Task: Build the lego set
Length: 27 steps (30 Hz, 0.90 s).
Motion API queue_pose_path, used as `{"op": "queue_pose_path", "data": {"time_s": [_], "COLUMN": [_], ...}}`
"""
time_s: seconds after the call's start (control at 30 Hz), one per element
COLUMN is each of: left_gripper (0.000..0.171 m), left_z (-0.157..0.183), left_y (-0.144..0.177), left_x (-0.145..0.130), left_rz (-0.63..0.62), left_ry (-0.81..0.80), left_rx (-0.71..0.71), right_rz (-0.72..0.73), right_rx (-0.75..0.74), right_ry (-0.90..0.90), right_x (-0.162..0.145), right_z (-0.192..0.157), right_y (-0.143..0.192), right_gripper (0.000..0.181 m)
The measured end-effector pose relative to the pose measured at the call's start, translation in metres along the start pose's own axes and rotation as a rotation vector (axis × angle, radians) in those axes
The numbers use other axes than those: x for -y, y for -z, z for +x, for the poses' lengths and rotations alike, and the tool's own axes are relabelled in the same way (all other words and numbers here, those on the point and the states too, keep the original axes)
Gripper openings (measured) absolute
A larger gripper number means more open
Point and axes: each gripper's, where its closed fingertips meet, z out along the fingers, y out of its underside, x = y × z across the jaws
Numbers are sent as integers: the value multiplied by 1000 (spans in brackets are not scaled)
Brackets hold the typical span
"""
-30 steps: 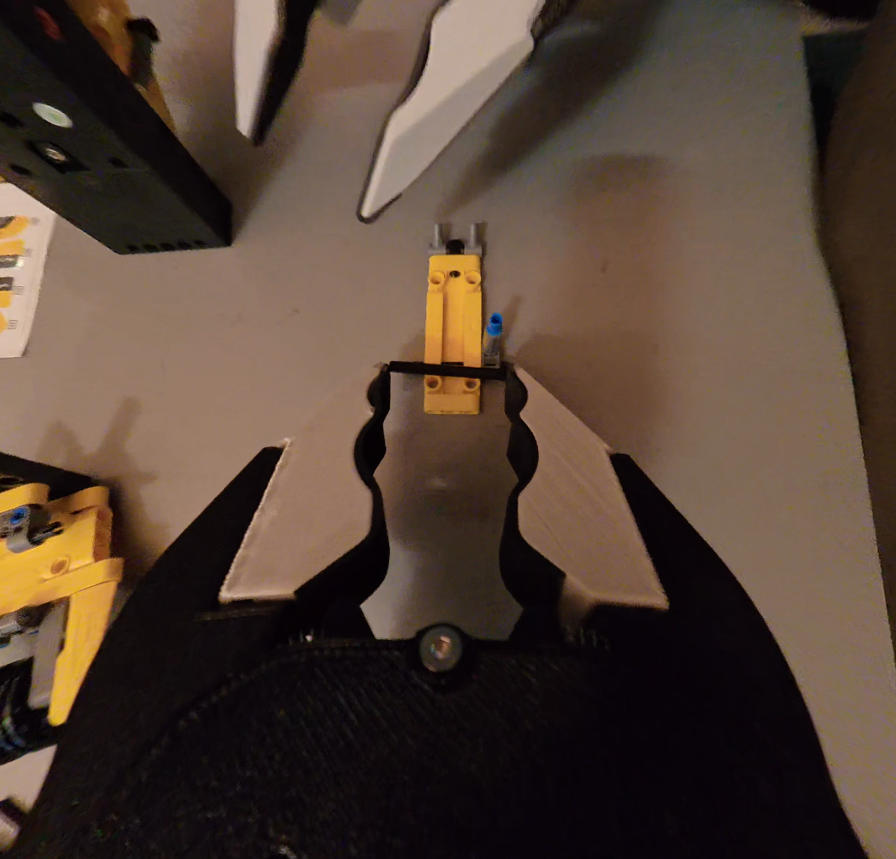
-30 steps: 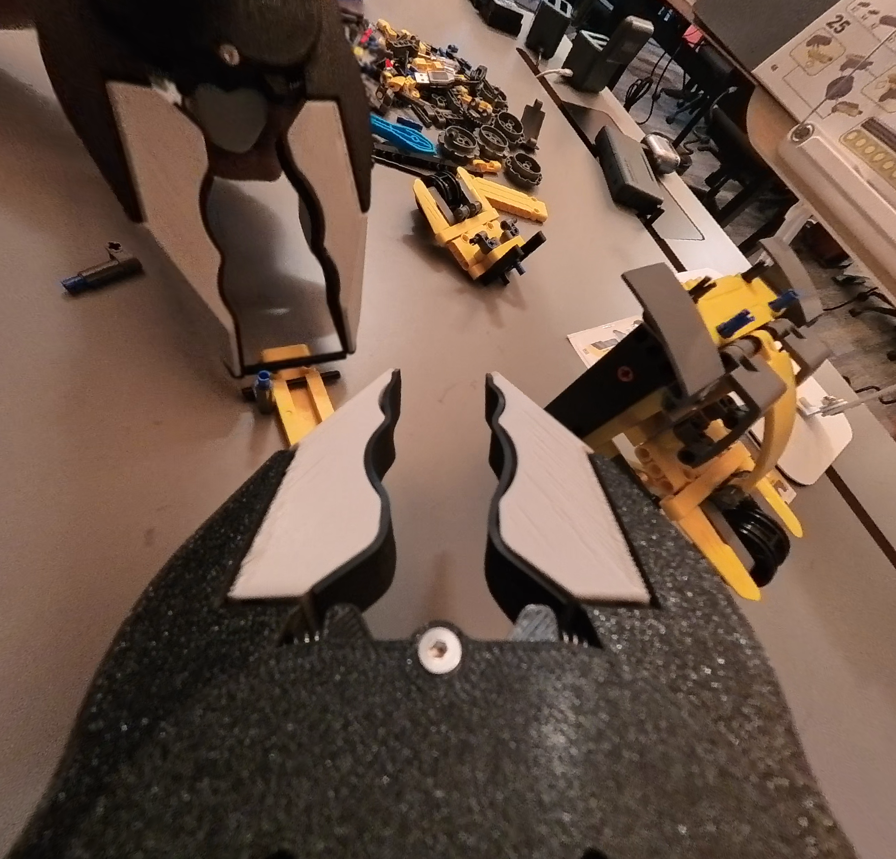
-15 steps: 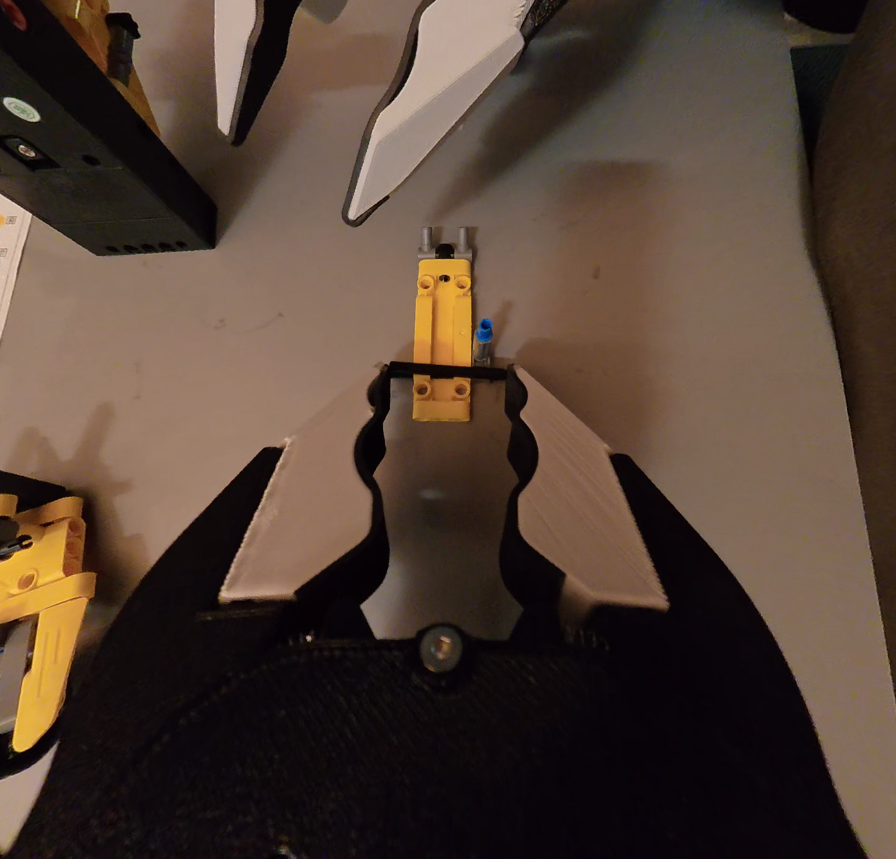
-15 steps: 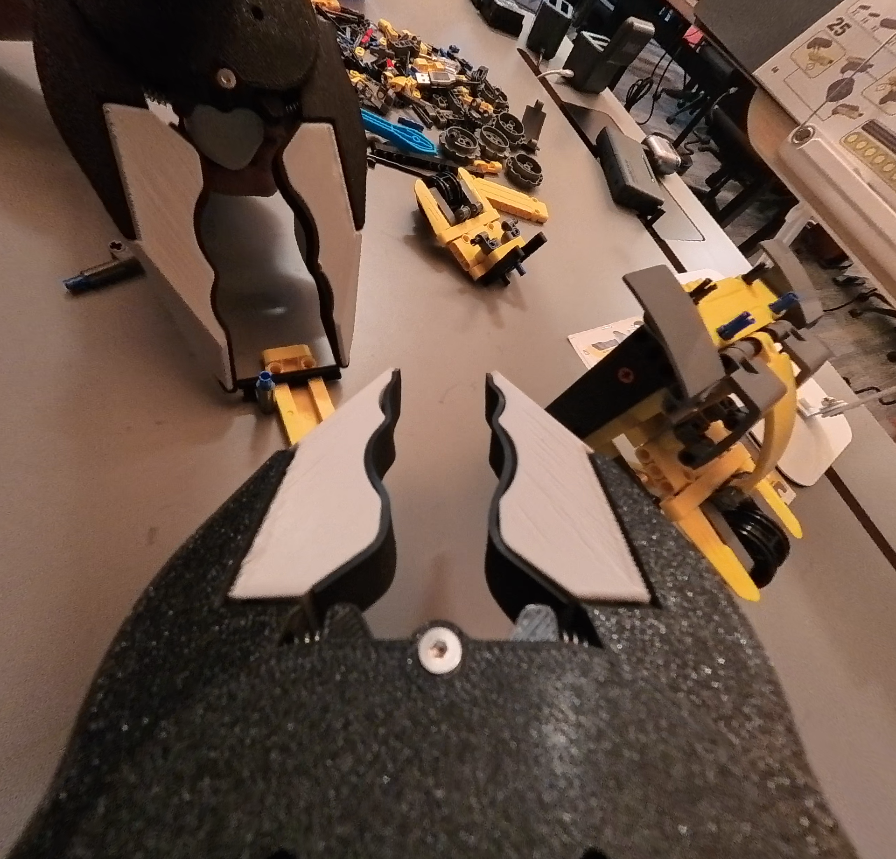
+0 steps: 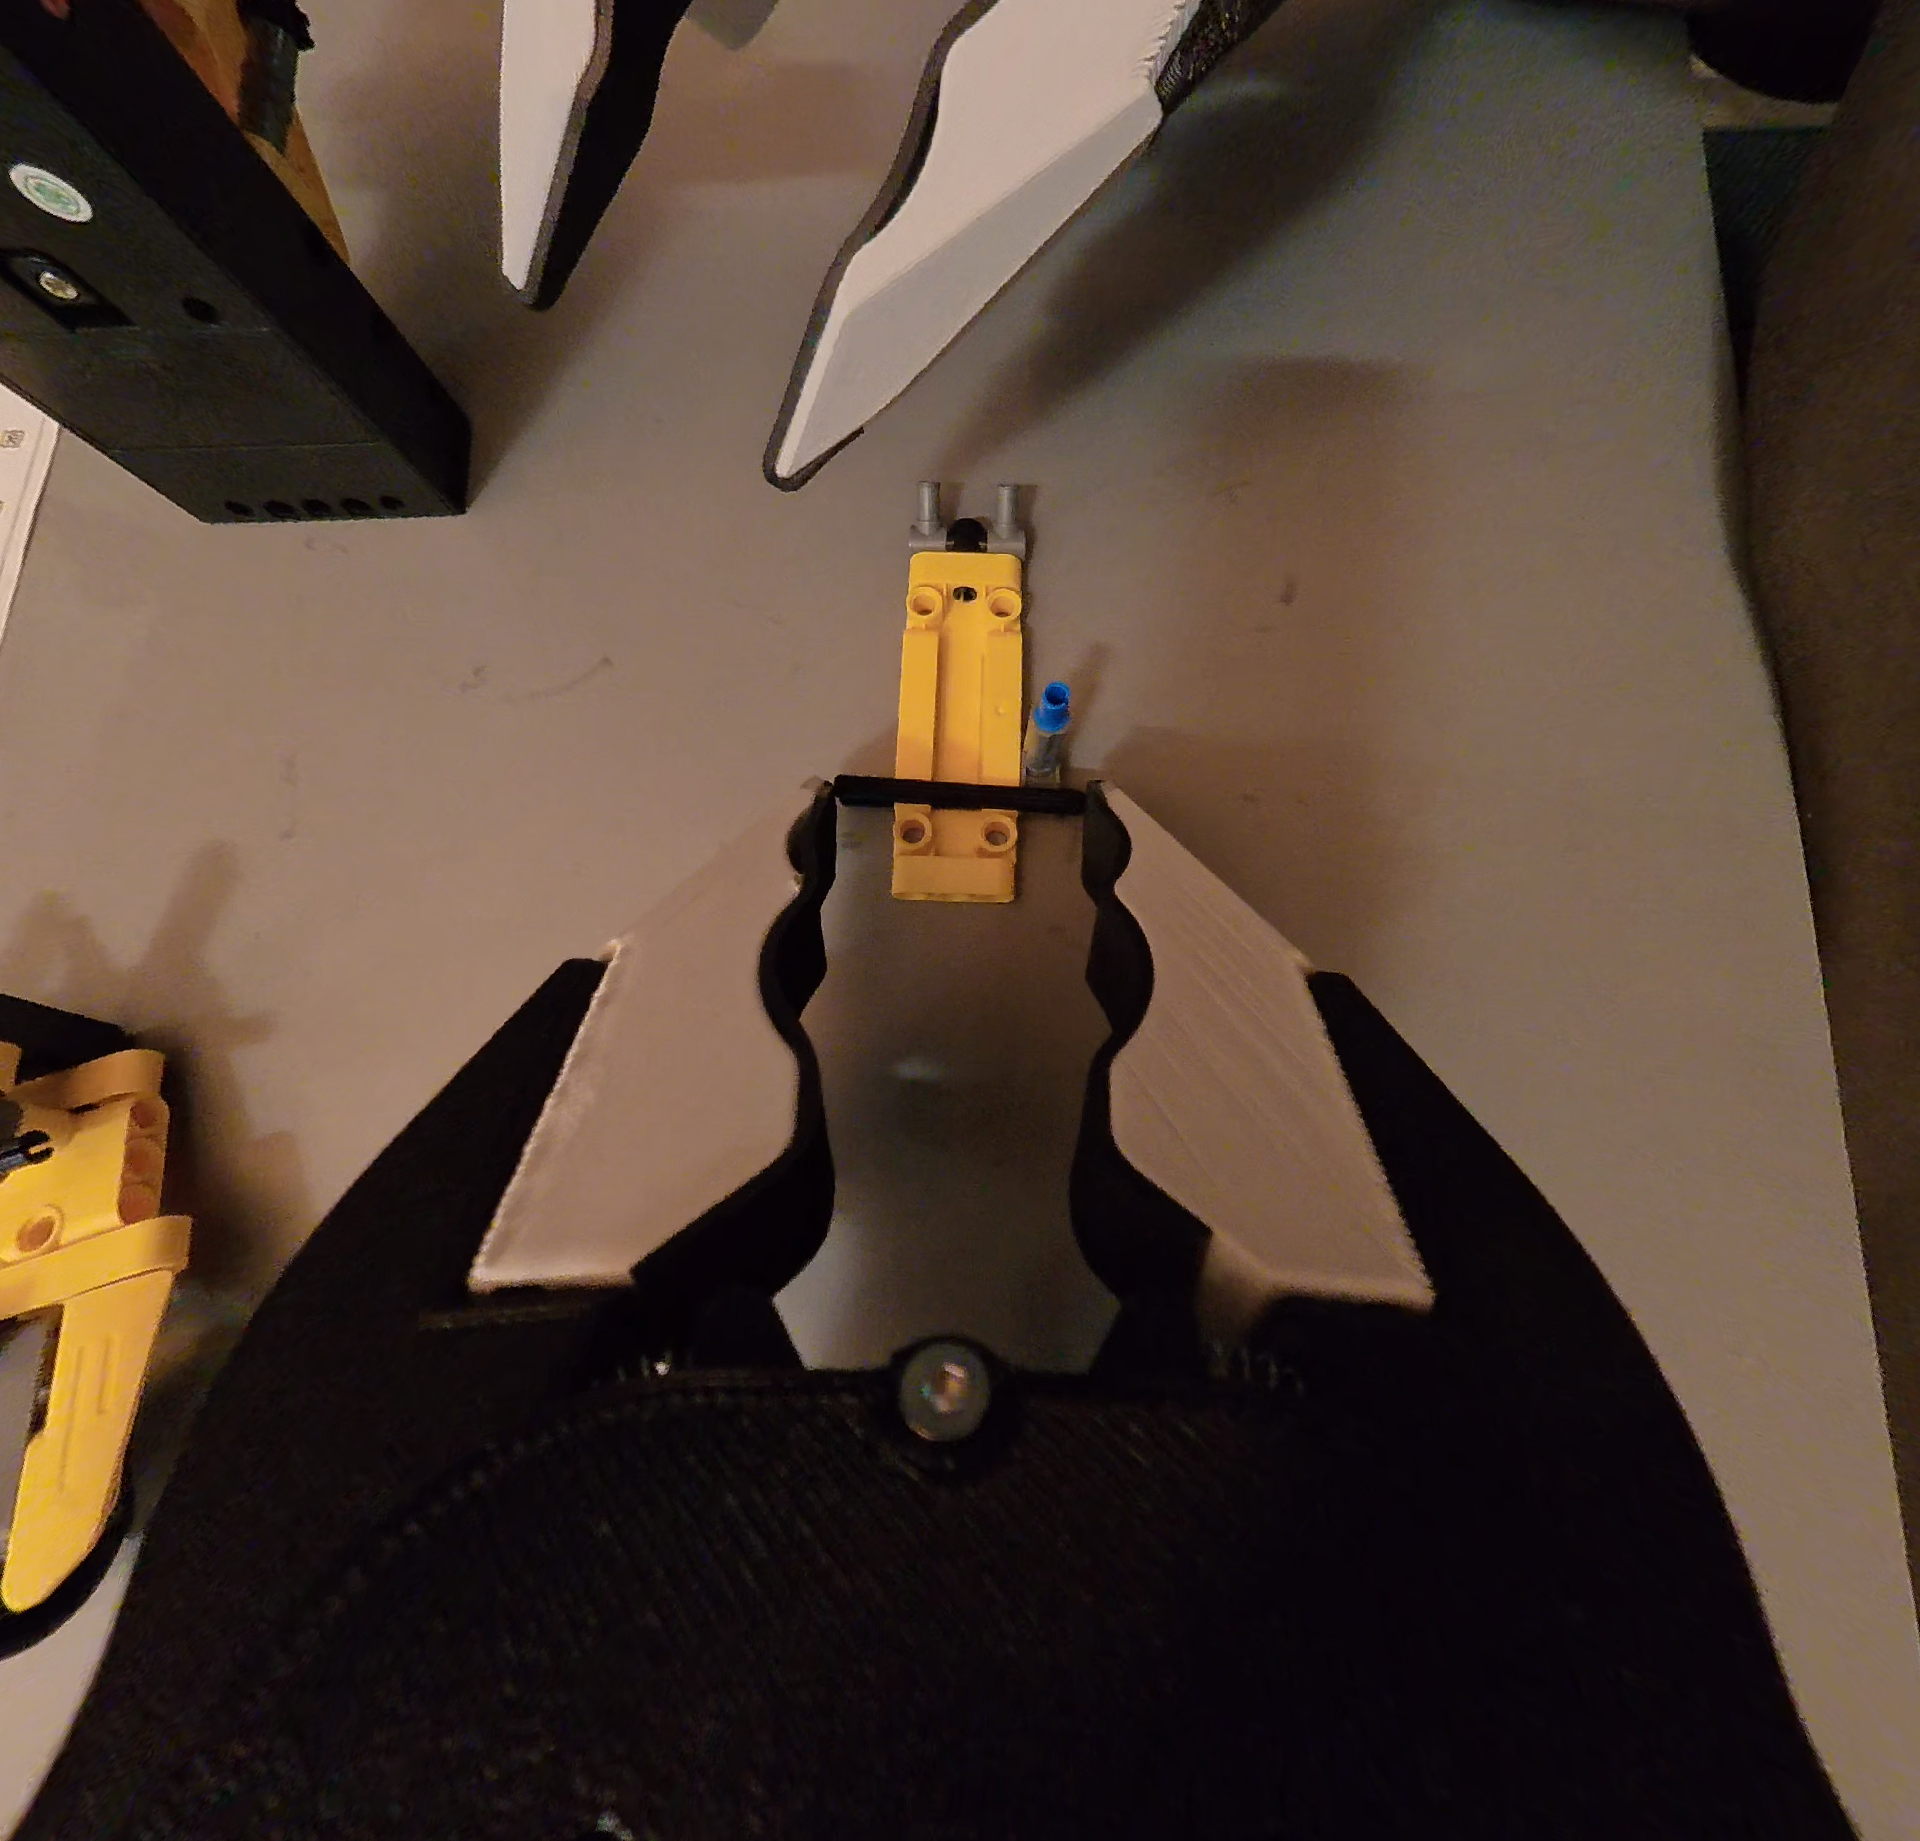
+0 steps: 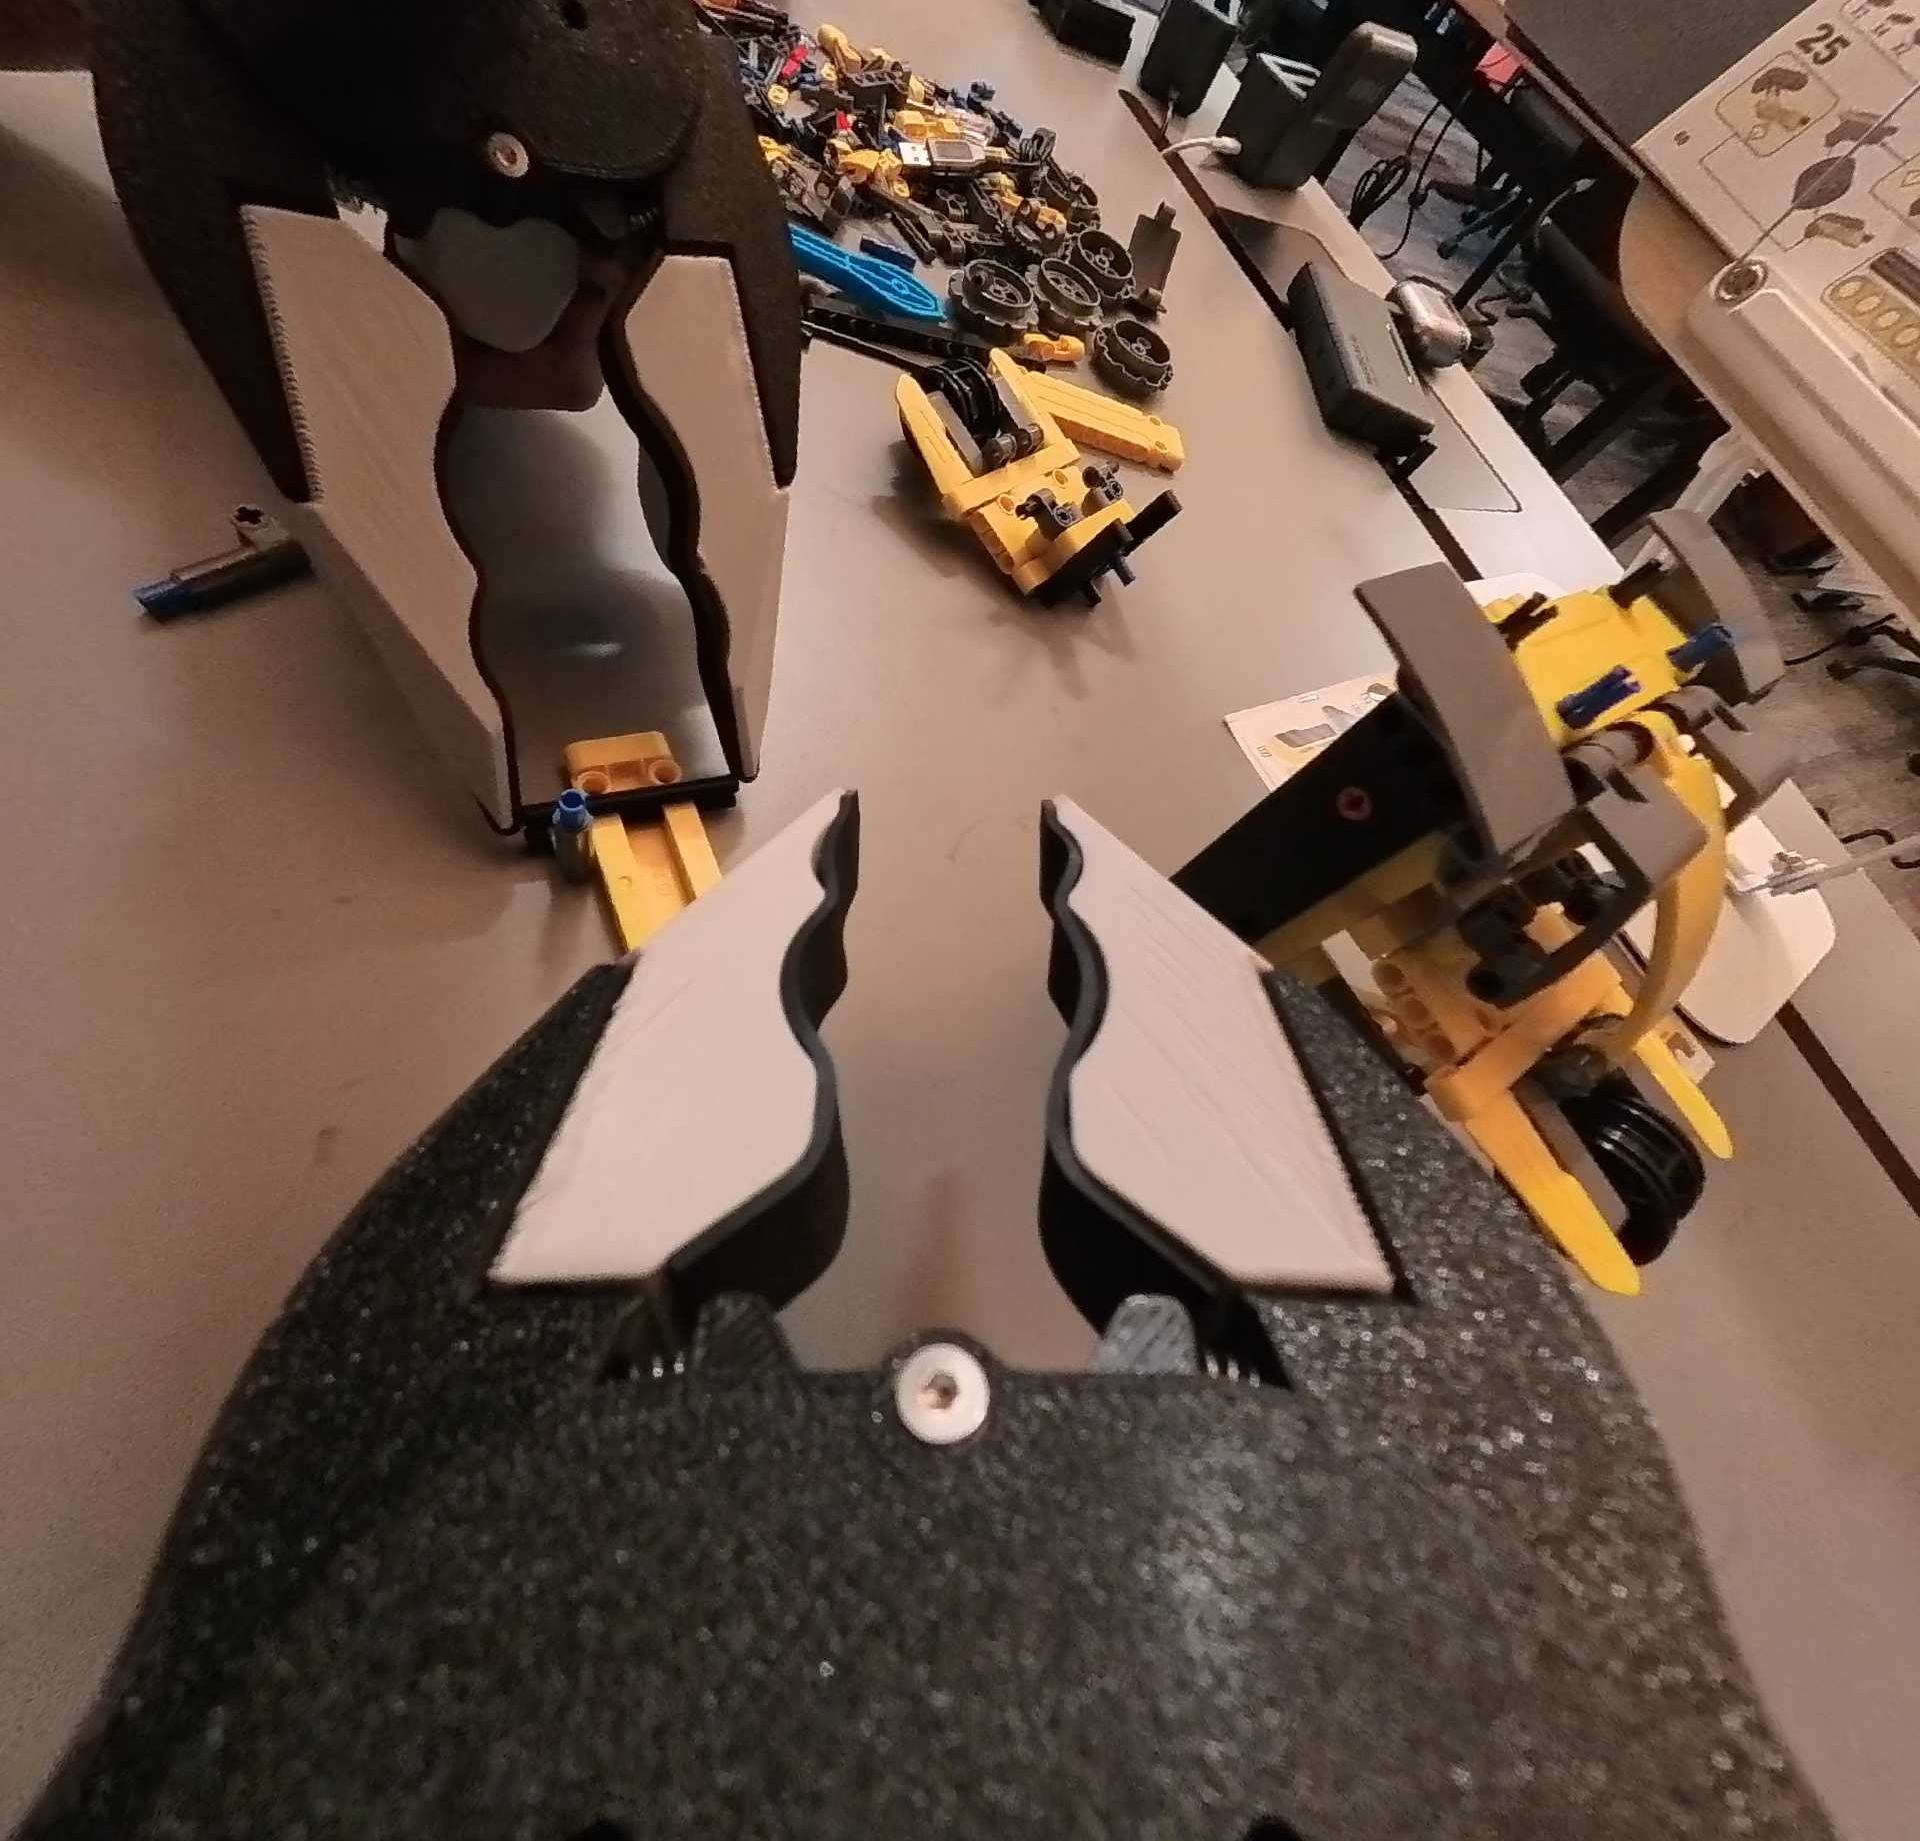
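My left gripper (image 5: 961, 799) points down at the table, its jaws set wide and closed on the two ends of a thin black axle (image 5: 862, 792). The axle lies across a long yellow panel piece (image 5: 961, 690) flat on the grey table. The piece has a grey clip (image 5: 971, 524) at its far end and a grey pin with a blue tip (image 5: 1047, 726) beside it. The left gripper (image 6: 623, 815) and yellow piece (image 6: 665, 872) also show in the right wrist view. My right gripper (image 6: 951, 825) is open and empty, just beyond the piece; it also shows in the left wrist view (image 5: 660, 383).
A half-built yellow and black vehicle (image 6: 1538, 856) stands to the right on a leaflet. A smaller yellow assembly (image 6: 1018, 482) and a pile of loose parts and wheels (image 6: 987, 191) lie farther back. A grey and blue pin (image 6: 218, 576) lies at the left. A black box (image 5: 187, 337) is at the upper left. Left tips and right tips are each some 6 cm from the grey clip (image 5: 971, 524).
My left gripper has shifted a little sideways with the black axle, so the yellow piece sits further left between its fingers. The right gripper has barely moved.
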Motion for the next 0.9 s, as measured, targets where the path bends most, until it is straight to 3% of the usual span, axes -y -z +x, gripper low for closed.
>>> {"op": "queue_pose_path", "data": {"time_s": [0.47, 0.67, 0.77, 0.9], "left_gripper": [44, 44, 44, 44], "left_z": [-1, -6, -34, -102], "left_y": [0, 14, 38, 107], "left_x": [0, 11, 1, -34], "left_rz": [-1, 77, 64, 65], "left_ry": [5, 37, 26, 130], "left_rx": [1, 9, 152, 470], "right_rz": [-7, -5, -2, -17], "right_rx": [2, 0, 0, 10], "right_ry": [6, 6, -1, -8], "right_x": [-1, -1, -1, -5], "right_z": [-1, 0, 1, 0], "right_y": [-1, 0, 0, -3], "right_gripper": [34, 34, 34, 34]}}
